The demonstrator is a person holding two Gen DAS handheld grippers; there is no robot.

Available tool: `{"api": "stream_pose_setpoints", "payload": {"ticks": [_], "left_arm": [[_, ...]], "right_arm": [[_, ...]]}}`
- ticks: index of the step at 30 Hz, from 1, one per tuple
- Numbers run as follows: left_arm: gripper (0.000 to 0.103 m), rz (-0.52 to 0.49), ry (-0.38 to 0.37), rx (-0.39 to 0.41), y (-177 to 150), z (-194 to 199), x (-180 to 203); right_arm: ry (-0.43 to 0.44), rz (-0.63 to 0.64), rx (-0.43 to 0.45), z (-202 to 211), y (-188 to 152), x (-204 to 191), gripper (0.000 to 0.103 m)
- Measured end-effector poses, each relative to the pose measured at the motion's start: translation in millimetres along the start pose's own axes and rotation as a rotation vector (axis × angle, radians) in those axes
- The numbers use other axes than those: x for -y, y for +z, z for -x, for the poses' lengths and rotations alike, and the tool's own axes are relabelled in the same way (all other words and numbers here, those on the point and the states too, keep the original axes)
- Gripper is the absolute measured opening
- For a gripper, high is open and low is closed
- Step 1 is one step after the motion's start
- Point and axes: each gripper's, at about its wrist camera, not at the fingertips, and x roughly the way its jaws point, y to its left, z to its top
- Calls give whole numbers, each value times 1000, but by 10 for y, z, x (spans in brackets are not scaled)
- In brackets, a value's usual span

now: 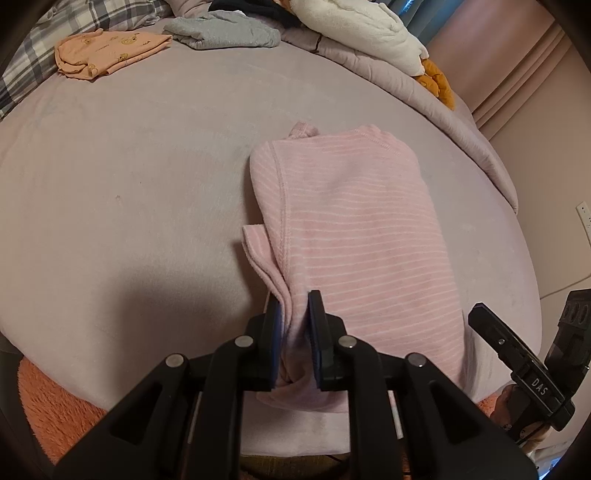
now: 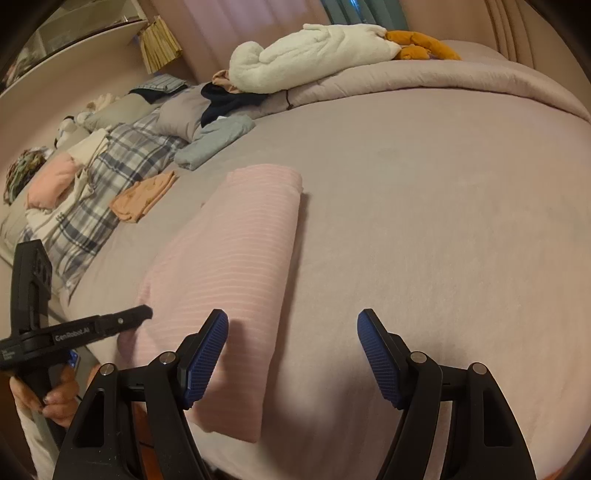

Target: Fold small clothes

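Note:
A pink striped garment (image 1: pixel 354 236) lies folded into a long narrow strip on the mauve bed sheet (image 1: pixel 129 221). My left gripper (image 1: pixel 293 299) is shut on the near left corner of that garment, with bunched cloth filling the gap between its blue pads. In the right wrist view the same garment (image 2: pixel 240 258) runs away from me, and the left gripper (image 2: pixel 125 321) reaches in at its near left end. My right gripper (image 2: pixel 291 325) hovers open over the sheet by the garment's near right edge, holding nothing.
At the far side of the bed lie a folded orange garment (image 1: pixel 110 53), a folded grey one (image 1: pixel 221 33), a plaid cloth (image 1: pixel 29 62) and a white plush toy (image 1: pixel 369 33) on a rolled quilt. A hand (image 2: pixel 59 398) holds the left gripper's handle. An orange rug (image 1: pixel 48 406) lies below the near bed edge.

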Motion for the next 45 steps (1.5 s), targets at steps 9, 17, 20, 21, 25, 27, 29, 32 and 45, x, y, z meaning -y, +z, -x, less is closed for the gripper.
{"api": "stream_pose_setpoints", "payload": {"ticks": [9, 17, 20, 21, 25, 27, 29, 32, 45], "left_arm": [[21, -5, 20, 1, -24, -63, -7], [31, 28, 24, -4, -19, -123, -54], [37, 35, 28, 0, -33, -126, -87], [38, 40, 24, -1, -31, -125, -100], [43, 53, 17, -4, -25, -115, -133], [47, 54, 26, 0, -31, -102, -130], [49, 57, 26, 4, -27, -69, -140], [57, 51, 19, 24, 4, 37, -152], [95, -14, -33, 47, 20, 20, -124]], "right_arm": [[4, -5, -11, -31, -8, 18, 73], [13, -13, -17, -48, -27, 25, 73], [14, -16, -21, -55, -26, 29, 73], [14, -16, -21, -51, -29, 25, 73], [12, -16, -21, -53, -27, 26, 73], [10, -16, -23, -61, -23, 25, 73], [5, -13, -23, -66, -19, 19, 73], [-3, -9, -22, -59, -10, 12, 74], [57, -38, -21, -123, 90, -25, 90]]}}
